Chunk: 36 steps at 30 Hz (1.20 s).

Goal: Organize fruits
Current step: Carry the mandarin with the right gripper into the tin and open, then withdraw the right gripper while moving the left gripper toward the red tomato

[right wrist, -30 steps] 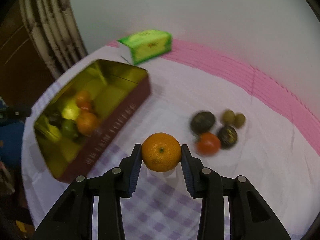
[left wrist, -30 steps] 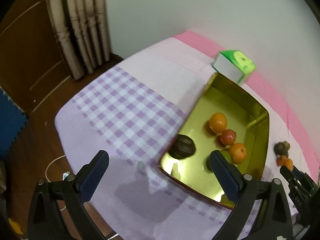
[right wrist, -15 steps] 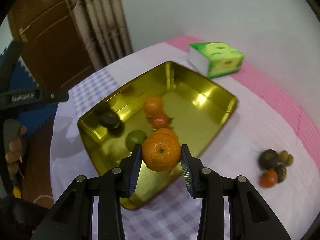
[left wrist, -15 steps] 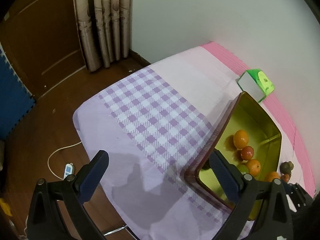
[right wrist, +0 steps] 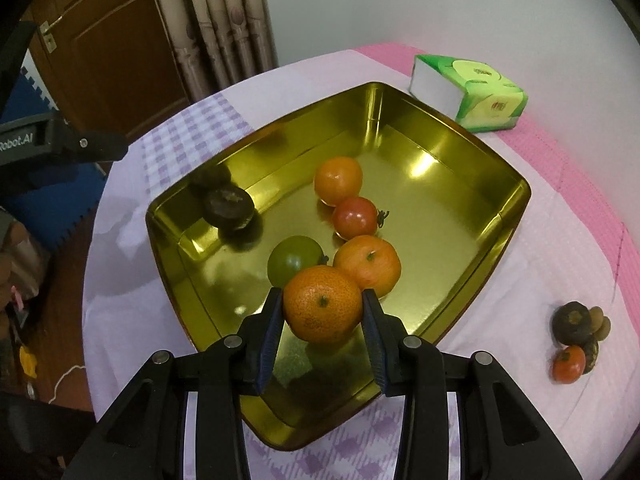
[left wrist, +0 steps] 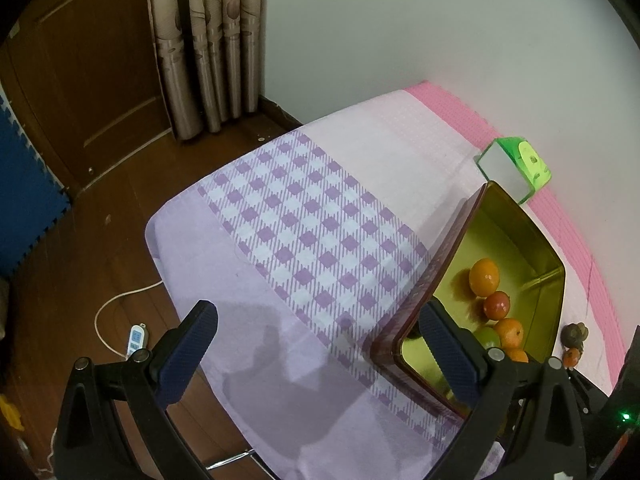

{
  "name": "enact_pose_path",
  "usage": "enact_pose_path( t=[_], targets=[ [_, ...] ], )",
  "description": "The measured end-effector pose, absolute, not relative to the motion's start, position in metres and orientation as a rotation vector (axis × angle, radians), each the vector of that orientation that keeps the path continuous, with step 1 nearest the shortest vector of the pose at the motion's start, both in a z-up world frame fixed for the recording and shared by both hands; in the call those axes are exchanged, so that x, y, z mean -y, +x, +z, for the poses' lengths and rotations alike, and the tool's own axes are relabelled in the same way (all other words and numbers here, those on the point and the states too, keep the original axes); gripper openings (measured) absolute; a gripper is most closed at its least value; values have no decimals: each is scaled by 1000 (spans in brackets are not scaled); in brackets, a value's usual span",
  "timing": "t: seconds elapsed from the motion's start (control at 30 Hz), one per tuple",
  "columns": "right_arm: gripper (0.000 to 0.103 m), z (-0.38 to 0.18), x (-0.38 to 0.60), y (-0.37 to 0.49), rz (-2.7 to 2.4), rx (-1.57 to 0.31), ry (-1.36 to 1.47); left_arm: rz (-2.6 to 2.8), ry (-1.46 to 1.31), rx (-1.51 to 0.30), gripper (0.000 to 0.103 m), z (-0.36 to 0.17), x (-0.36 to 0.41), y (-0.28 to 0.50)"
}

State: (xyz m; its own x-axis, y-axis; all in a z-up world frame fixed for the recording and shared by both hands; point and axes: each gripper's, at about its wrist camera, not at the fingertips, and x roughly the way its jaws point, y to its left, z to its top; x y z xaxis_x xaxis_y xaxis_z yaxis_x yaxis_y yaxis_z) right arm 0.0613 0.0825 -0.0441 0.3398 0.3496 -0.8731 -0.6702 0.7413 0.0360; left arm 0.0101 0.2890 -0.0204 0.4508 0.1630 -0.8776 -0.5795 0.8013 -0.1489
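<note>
My right gripper [right wrist: 322,307] is shut on an orange mandarin [right wrist: 322,304] and holds it above the near part of a gold tin tray [right wrist: 440,136]. In the tray lie two oranges [right wrist: 338,180], a red tomato [right wrist: 354,217], a green fruit [right wrist: 295,264] and a dark fruit [right wrist: 229,206]. Several small fruits [right wrist: 576,336] sit on the cloth to the right. My left gripper [left wrist: 320,344] is open and empty, above the checked cloth left of the tray [left wrist: 516,232].
A green tissue box [right wrist: 472,92] stands behind the tray, near the wall; it also shows in the left wrist view [left wrist: 516,168]. The table's edge [left wrist: 168,280] drops to a wooden floor with a white cable [left wrist: 112,320]. Curtains [left wrist: 208,40] hang at the back.
My right gripper has carried the mandarin left from the loose fruits to above the tray. My left gripper has drawn back and swung left, away from the tray.
</note>
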Motion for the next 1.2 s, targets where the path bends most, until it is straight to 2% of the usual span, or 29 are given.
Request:
enact_pose_path(
  t=[0.7,0.87,1.0,1.13,1.2],
  targets=[
    [41,-35,-75,68,683,-996,-270,483,-463,-1011,100,-25,-282,12],
    [61,-15,-42,74,653,-933,-172,483,-450,-1002,100,-26,-280,11],
    [63,-5,16,89,533,-887,-91,475,-425,-1000,100,-27,-276,13],
    [78,-9,83,109,358,-874,-64,448,-389,-979,100,-20,-267,17],
    [79,-16,122,119,260,-881,-46,428,-353,-968,100,-15,-259,19]
  ],
)
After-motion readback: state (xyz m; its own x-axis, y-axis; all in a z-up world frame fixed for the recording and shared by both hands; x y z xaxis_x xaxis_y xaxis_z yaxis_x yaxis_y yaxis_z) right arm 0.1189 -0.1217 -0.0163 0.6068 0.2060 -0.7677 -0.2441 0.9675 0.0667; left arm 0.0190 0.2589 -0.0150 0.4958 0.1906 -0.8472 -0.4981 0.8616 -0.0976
